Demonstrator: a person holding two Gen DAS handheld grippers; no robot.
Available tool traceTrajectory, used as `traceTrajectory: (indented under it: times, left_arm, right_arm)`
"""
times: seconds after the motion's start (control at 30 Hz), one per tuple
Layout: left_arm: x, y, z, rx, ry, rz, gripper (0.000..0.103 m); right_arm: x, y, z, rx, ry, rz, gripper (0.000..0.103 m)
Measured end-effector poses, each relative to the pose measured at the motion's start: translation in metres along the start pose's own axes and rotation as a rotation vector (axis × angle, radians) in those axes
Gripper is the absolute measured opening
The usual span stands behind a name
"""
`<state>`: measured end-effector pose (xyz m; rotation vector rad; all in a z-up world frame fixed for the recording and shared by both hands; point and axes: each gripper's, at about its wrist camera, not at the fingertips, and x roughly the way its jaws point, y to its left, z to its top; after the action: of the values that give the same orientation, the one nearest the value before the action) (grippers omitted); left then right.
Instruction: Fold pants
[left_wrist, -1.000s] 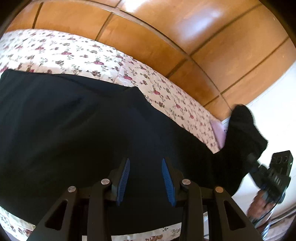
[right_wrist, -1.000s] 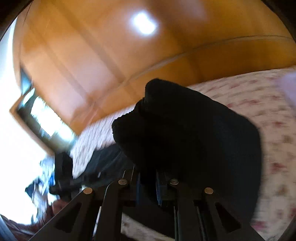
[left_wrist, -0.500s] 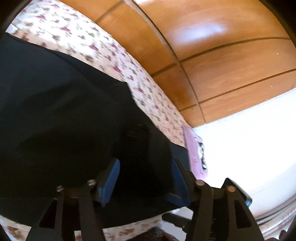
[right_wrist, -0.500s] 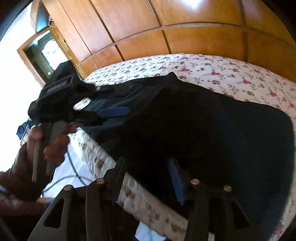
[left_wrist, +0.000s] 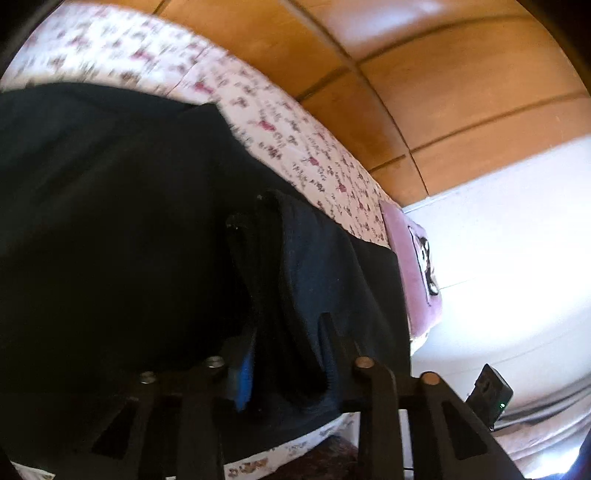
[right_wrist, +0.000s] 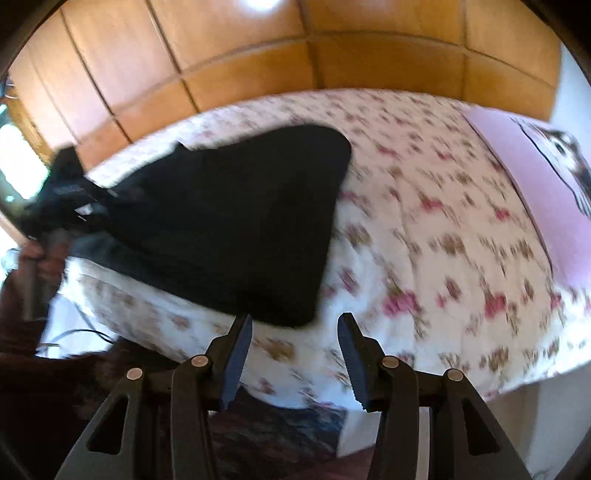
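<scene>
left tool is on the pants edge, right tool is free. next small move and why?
Probably bring the right tool back to the near edge of the black pants and grip it. Its jaws stand open and hold nothing, just off the fabric, while the left tool pinches a bunched layer. Evening the fold likely needs both ends held.

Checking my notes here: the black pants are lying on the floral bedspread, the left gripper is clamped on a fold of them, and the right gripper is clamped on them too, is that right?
Not quite. The right gripper is open and holds nothing, as the right wrist view shows; its jaws stand apart just short of the black pants. The rest holds: the pants lie on the floral bedspread, and the left gripper grips a fold.
</scene>
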<state>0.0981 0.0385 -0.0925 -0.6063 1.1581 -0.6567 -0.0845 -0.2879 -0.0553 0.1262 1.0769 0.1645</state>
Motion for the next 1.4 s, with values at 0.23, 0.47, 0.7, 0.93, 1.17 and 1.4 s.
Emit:
traceTrajectory:
  times: [0.23, 0.47, 0.7, 0.93, 1.17, 1.4]
  left_arm:
    - [-0.02, -0.019, -0.002, 0.056, -0.057, -0.07, 0.017]
    - [-0.021, -0.023, -0.009, 0.121, -0.05, -0.022, 0.015]
    - [-0.004, 0.012, -0.018, 0.046, 0.0, 0.066, 0.015]
    - [-0.008, -0.002, -0.023, 0.158, -0.026, 0.12, 0.015]
    - [-0.015, -0.014, -0.032, 0.255, -0.08, 0.155, 0.015]
    - [-0.021, -0.031, -0.044, 0.396, -0.16, 0.209, 0.015]
  right_arm:
    - [0.01, -0.001, 0.008, 0.091, -0.082, 0.007, 0.049]
    - [0.022, -0.018, 0.003, 0.204, -0.07, 0.014, 0.029]
    - [0.016, -0.013, 0.002, 0.06, 0.076, 0.107, 0.039]
    - [-0.008, -0.048, 0.048, 0.215, -0.09, 0.238, 0.079]
    - [0.07, -0.071, 0.118, 0.498, -0.08, 0.308, 0.079]
    - [0.083, -0.04, 0.135, 0.303, -0.1, 0.108, 0.042]
